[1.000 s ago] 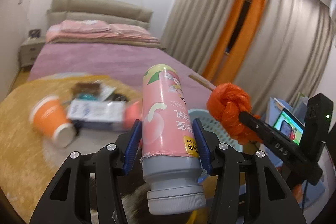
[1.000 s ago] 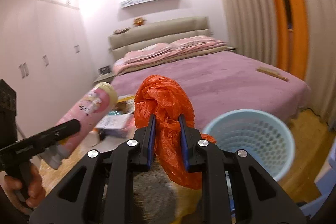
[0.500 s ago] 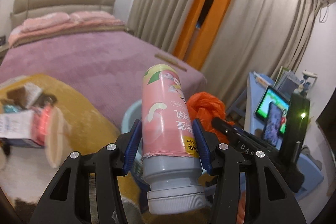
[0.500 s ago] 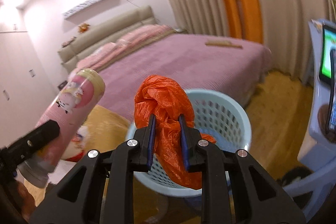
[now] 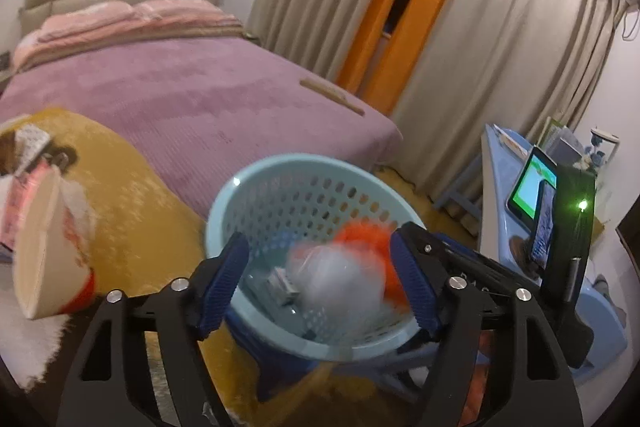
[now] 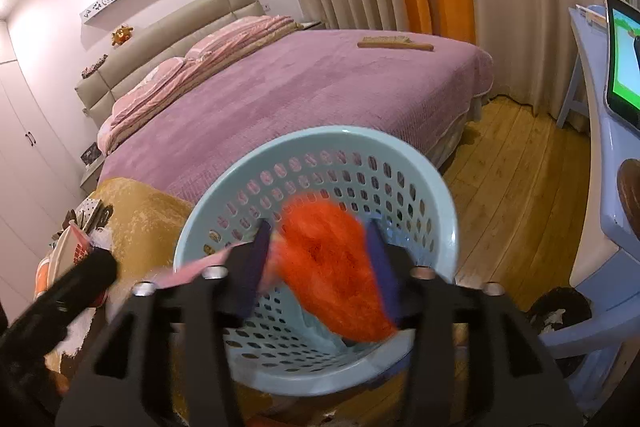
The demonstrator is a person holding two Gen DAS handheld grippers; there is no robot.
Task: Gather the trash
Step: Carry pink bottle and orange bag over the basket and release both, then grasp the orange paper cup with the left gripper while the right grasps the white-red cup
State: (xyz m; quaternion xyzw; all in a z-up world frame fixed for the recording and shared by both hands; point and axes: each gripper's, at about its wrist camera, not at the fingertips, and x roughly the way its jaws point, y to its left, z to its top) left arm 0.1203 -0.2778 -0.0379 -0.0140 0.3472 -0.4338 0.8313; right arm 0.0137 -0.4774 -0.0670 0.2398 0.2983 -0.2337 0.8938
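Both grippers had swung from the bed side to above the blue basket [image 5: 224, 211]. Left gripper [image 5: 320, 279] and right gripper [image 6: 320, 267] fingers were spreading, gripping nothing; bottle [image 5: 332, 279] and orange bag [image 6: 332, 275] were dropping into it. Left behind on the yellow rug [image 5: 132, 203]: a paper cup [image 5: 44, 251] and other litter.

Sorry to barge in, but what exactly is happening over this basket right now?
A person with a gripper in each hand is dropping trash into the light blue basket by the bed. The right gripper is opening around an orange plastic bag, blurred as it falls. The left gripper is opening too; a blurred pale object is dropping from it. More litter, including a paper cup, waits on the yellow rug.
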